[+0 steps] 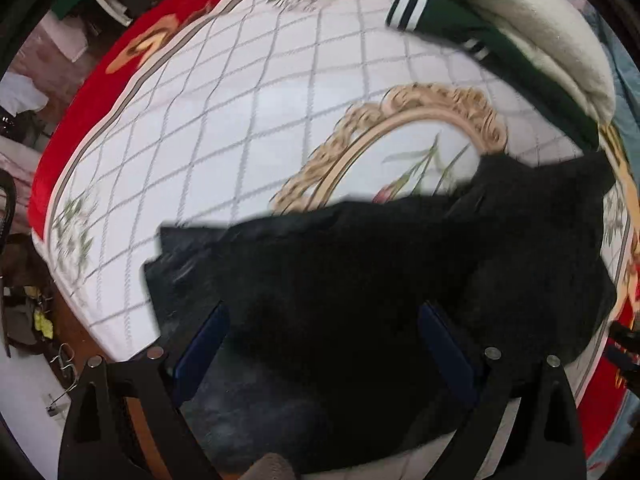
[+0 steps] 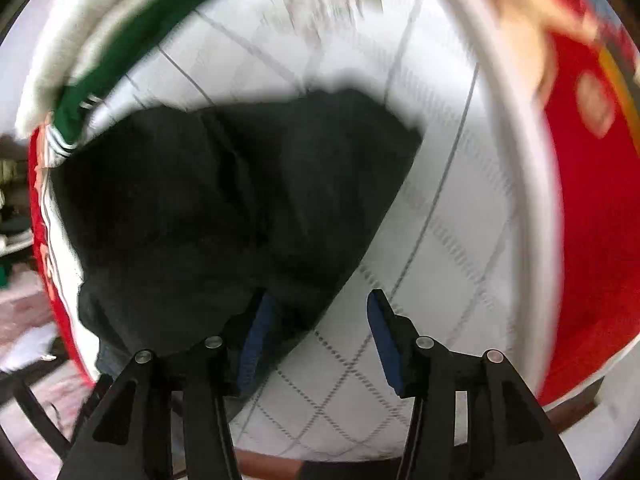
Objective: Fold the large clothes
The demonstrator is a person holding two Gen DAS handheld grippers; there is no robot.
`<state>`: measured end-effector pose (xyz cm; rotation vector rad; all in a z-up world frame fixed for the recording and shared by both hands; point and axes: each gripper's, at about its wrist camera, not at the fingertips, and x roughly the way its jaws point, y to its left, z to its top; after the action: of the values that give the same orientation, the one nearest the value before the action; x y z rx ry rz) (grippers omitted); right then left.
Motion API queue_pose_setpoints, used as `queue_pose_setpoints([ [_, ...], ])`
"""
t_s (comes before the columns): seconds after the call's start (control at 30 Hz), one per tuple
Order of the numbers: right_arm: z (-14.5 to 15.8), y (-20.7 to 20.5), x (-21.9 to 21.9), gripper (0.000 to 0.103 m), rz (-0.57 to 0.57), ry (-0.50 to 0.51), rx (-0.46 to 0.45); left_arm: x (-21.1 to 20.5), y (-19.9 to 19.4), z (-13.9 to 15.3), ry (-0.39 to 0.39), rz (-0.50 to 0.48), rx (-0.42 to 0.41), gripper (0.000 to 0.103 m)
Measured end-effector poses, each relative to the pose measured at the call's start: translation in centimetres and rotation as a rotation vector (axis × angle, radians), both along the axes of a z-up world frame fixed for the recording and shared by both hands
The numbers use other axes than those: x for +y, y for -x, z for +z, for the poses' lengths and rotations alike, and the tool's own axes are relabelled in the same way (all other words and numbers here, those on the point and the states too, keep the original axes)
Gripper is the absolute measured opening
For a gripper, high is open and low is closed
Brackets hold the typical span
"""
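A large black garment (image 1: 360,288) lies crumpled on a white quilted bedspread (image 1: 208,132) with a red border. My left gripper (image 1: 324,320) is open, its blue-padded fingers (image 1: 204,344) hovering just above the garment's near part. In the right wrist view the same black garment (image 2: 224,200) lies left of centre. My right gripper (image 2: 320,320) is open over the garment's right edge; the left finger (image 2: 256,340) is over the cloth and the right finger (image 2: 384,344) over the bare bedspread (image 2: 440,240). Both views are motion-blurred.
A green garment with white striped cuffs (image 1: 460,20) and a cream blanket (image 1: 540,32) lie at the bed's far side, also in the right wrist view (image 2: 132,52). Floor clutter and hangers (image 1: 44,320) lie beyond the bed's left edge.
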<state>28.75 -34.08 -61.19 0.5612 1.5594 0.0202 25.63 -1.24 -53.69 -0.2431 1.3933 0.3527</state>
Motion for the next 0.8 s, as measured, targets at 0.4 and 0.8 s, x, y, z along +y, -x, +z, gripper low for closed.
queue_pose_setpoints([
  [0.4, -4.2, -13.6, 16.9, 0.048, 0.265, -0.032, -0.070, 2.8, -1.7, -5.5, -0.042, 0.074, 0.083, 0.099],
  [0.8, 2.8, -10.5, 11.2, 0.047, 0.309, -0.111, -0.180, -0.1, -7.2, -3.8, -0.071, 0.001, 0.026, 0.101],
])
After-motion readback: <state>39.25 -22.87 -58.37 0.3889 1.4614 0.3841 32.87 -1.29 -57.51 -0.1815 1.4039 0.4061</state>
